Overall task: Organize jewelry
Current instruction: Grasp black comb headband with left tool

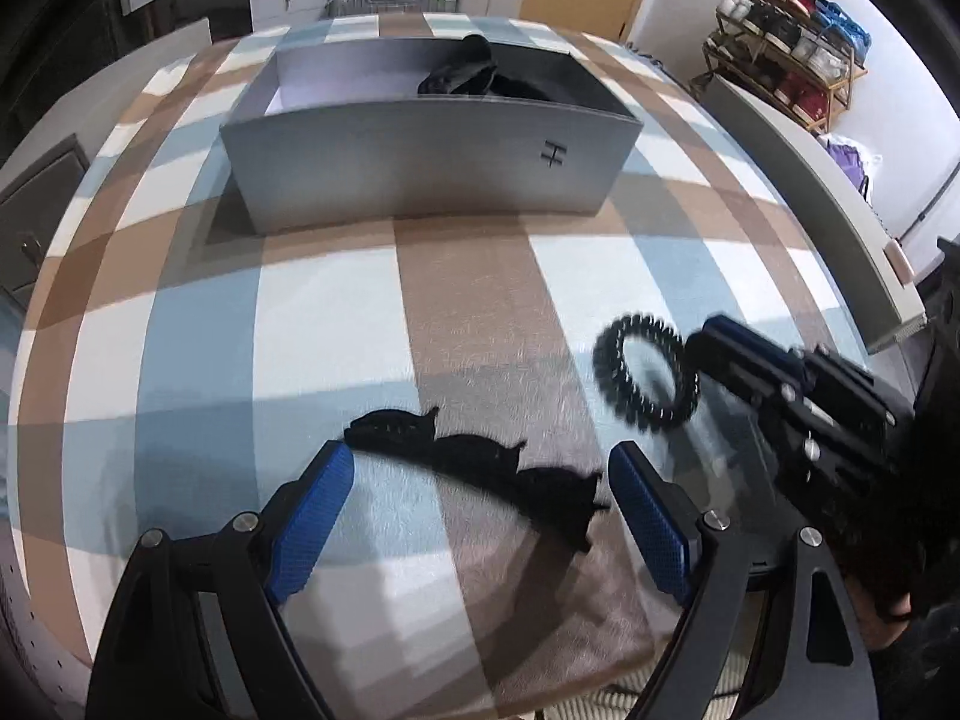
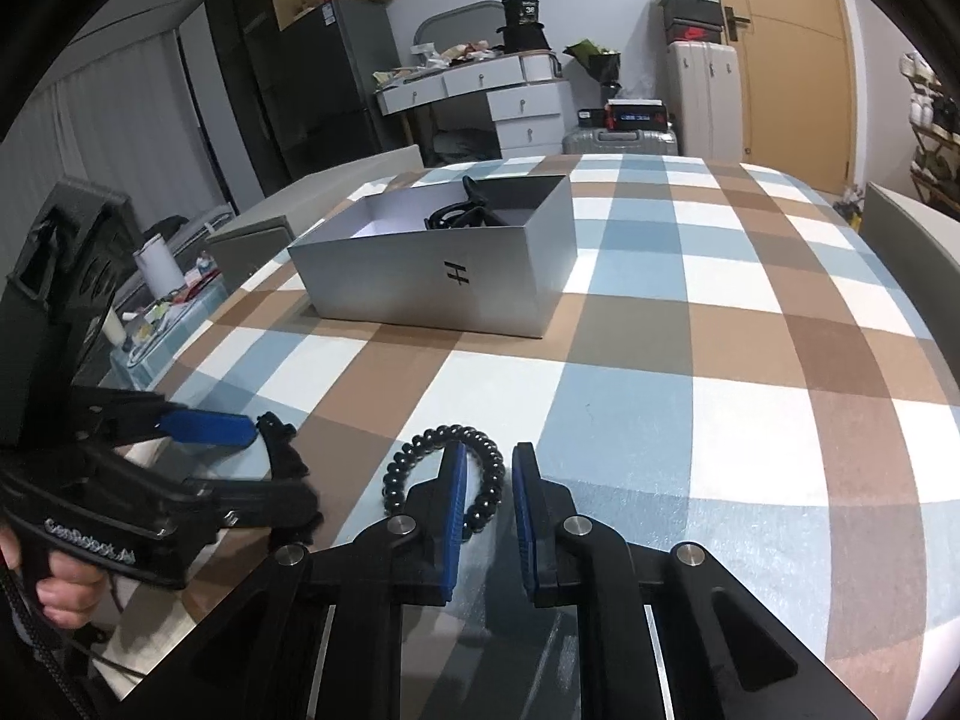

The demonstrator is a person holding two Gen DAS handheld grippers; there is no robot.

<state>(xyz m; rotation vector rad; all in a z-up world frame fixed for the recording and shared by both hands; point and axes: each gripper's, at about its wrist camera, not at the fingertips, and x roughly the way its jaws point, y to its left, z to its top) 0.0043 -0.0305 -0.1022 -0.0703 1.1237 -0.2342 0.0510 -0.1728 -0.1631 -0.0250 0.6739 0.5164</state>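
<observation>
A black beaded bracelet lies on the checked cloth; it also shows in the left wrist view. My right gripper is open, its jaws straddling the bracelet's right side without pinching it. A long black hair clip lies on the cloth between the wide-open jaws of my left gripper; in the right wrist view the clip sits beside my left gripper. A silver open box stands farther back, with dark items inside; it also shows in the right wrist view.
The checked cloth covers the table. A grey ledge runs along the right. A shoe rack stands beyond it. Drawers and suitcases stand behind the table.
</observation>
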